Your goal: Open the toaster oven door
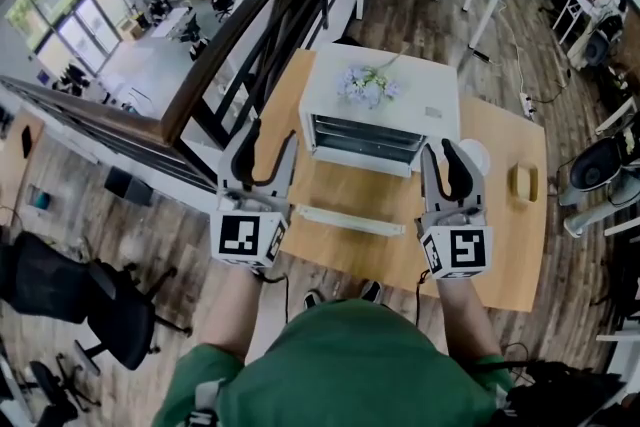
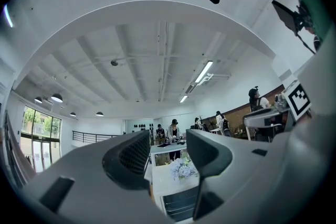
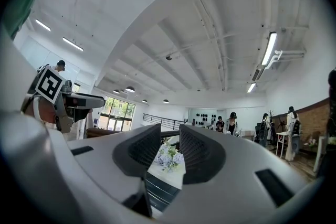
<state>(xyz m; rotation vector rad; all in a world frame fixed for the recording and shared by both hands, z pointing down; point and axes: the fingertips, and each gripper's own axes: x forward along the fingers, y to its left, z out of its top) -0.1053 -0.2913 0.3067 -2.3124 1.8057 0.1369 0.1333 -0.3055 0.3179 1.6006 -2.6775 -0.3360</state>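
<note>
Pale wooden table [image 1: 505, 245] carries the boxy white metal toaster oven [image 1: 425, 90], its door [image 1: 350, 220] folded down open. Left gripper [image 1: 265, 155] and right gripper [image 1: 452, 170] hover in front, jaws parted, empty.

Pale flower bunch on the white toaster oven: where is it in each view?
Head view: the pale flower bunch lies upper centre, on the oven's top.
Left gripper view: the bunch shows low, just right of centre.
Right gripper view: the bunch shows low at centre.
Shared landmark: the white box-shaped toaster oven under it.
</note>
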